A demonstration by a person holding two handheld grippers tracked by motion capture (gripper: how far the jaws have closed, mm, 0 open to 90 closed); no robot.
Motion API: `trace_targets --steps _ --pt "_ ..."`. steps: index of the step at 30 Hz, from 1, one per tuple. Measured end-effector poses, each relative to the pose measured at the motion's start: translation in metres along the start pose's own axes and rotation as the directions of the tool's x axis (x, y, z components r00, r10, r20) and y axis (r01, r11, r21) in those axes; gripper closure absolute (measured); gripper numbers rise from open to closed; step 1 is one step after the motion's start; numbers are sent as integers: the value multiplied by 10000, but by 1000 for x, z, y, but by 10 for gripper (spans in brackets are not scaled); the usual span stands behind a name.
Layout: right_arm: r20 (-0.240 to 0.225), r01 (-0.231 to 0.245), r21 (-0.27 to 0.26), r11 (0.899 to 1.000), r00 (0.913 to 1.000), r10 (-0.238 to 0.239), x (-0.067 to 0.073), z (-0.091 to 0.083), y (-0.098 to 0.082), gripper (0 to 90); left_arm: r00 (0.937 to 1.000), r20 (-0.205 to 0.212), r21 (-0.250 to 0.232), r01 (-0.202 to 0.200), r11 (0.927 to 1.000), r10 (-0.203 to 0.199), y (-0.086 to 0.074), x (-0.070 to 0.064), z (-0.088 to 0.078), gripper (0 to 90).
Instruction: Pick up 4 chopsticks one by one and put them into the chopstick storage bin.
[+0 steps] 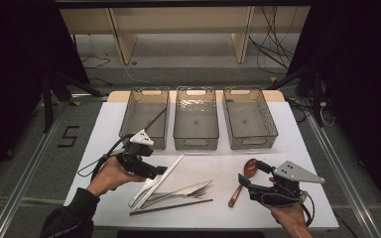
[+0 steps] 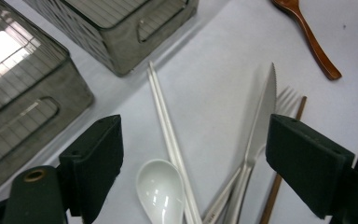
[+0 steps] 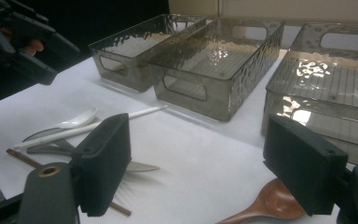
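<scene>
My left gripper (image 1: pixel 158 171) hovers open over a heap of cutlery at the front left of the white mat, its jaws (image 2: pixel 193 149) wide apart with nothing between them. Under it lie a white spoon (image 2: pixel 161 191), a pair of white chopsticks (image 2: pixel 168 130), a knife (image 2: pixel 263 112), a fork (image 2: pixel 286 100) and a brown chopstick (image 1: pixel 171 207). My right gripper (image 1: pixel 252 172) is open and empty at the front right, just above a brown wooden spoon (image 1: pixel 243 178) that lies on the mat below its jaws (image 3: pixel 209 158).
Three clear plastic bins stand in a row at the back of the mat: left (image 1: pixel 150 89), middle (image 1: pixel 196 141), right (image 1: pixel 253 141). A brown chopstick (image 1: pixel 155 119) leans inside the left bin. The table edge is close in front of both hands.
</scene>
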State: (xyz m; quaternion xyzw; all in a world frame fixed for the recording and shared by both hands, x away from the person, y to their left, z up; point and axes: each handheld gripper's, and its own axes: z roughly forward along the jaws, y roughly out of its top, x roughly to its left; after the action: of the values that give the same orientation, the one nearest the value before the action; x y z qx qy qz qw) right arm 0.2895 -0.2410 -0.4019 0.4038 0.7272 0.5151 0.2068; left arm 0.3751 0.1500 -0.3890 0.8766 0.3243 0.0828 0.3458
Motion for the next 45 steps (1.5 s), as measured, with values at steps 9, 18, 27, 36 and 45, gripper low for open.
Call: trace_targets --steps 9,18,27,36,45 --pt "-1 -2 33 10000 10000 2 0 1 0 240 9992 68 346 -400 9986 397 -14 -23 5 180" --pt "1 15 37 10000 10000 -15 0 1 0 240 9957 202 962 -922 9911 907 -28 -42 15 172" --pt "-3 54 18 10000 10000 -54 0 1 0 240 9860 512 1883 -1658 9680 1589 -35 -54 25 184" --pt "-36 64 32 10000 10000 -64 0 1 0 240 9733 1031 2833 -2265 9319 2052 -41 -58 34 325" --pt "-73 21 66 10000 10000 -21 -1 1 -1 240 9632 1303 3325 -2658 9048 2351 -43 -62 41 432"
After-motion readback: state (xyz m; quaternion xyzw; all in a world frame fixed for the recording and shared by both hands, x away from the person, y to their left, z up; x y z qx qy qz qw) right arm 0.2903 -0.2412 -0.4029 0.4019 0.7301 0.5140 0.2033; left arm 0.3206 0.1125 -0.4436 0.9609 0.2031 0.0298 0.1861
